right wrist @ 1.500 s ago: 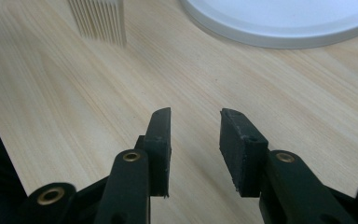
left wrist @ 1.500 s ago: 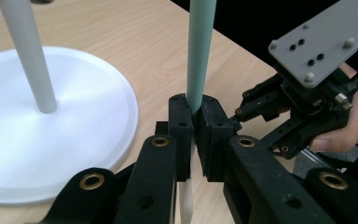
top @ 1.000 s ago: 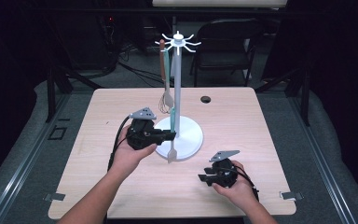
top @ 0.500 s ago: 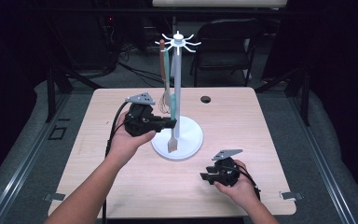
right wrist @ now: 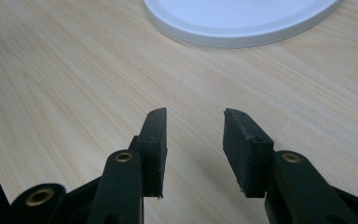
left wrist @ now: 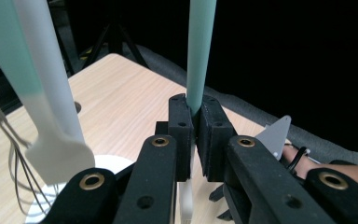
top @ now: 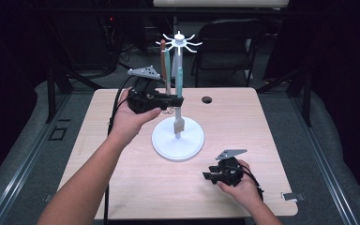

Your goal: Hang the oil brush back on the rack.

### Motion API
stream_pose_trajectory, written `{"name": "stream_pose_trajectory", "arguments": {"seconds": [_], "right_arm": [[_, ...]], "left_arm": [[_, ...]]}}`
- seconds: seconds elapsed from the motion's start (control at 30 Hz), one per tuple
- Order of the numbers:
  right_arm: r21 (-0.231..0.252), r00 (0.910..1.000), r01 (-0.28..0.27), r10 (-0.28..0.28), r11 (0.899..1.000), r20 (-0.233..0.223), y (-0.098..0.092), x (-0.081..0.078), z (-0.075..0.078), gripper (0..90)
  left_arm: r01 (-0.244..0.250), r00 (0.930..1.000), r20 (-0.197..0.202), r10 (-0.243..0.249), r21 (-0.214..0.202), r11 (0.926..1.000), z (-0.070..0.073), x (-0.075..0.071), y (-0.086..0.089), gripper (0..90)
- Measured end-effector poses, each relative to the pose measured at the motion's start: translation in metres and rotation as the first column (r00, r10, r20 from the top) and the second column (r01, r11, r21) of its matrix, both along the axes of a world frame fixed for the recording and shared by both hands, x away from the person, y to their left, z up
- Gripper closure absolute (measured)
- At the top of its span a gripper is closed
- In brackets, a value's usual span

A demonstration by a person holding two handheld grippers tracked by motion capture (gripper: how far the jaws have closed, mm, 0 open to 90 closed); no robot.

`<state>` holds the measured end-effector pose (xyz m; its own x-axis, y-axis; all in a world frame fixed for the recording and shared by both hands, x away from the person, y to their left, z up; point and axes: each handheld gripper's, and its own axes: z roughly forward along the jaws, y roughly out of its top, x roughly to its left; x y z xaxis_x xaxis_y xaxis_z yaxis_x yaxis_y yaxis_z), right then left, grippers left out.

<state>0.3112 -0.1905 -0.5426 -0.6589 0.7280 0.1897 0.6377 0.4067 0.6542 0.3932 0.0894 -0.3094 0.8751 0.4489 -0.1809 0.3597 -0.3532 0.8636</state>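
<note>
Left gripper (top: 177, 100) holds the teal spatula (top: 179, 101) beside the white rack (top: 178, 136).
Its jaws clamp the handle, probably mid-length, at table centre; right gripper (right wrist: 193, 140), at 5 o'clock, half-open, holds nothing.

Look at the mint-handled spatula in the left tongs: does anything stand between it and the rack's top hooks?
Nothing visible blocks it. The left tongs grip the mint-handled spatula beside the rack pole; other utensils hang alongside, left of it.
</note>
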Motion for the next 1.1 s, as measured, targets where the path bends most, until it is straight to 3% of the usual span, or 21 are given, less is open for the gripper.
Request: {"name": "stream_pose_trajectory", "arguments": {"seconds": [0.17,0.23,0.57,0.87,1.1], "right_arm": [[0.018,1.0000,0.007,-0.007,1.000,-0.003,-0.001,0.001,-0.002,59.8],[0.000,1.0000,0.003,-0.003,1.000,-0.004,-0.002,0.001,-0.002,59.8],[0.006,1.0000,0.000,0.000,1.000,-0.009,0.000,0.000,-0.005,59.7],[-0.001,1.0000,-0.009,0.009,1.000,0.001,0.002,-0.001,-0.005,59.6],[-0.008,1.0000,-0.005,0.005,1.000,0.003,0.003,-0.001,-0.005,59.5]], "left_arm": [[-0.001,0.9999,-0.011,0.000,-0.011,0.9999,0.008,0.008,-0.003,84.9],[-0.008,0.9998,-0.018,0.007,-0.020,0.9998,0.009,0.013,-0.003,84.9],[-0.016,0.9990,-0.042,0.013,-0.067,0.9976,0.012,0.023,0.003,84.9],[0.003,0.9983,-0.058,-0.008,-0.081,0.9967,0.013,0.026,-0.001,84.9],[-0.011,0.9978,-0.066,0.005,-0.082,0.9965,0.011,0.029,-0.001,84.9]]}}
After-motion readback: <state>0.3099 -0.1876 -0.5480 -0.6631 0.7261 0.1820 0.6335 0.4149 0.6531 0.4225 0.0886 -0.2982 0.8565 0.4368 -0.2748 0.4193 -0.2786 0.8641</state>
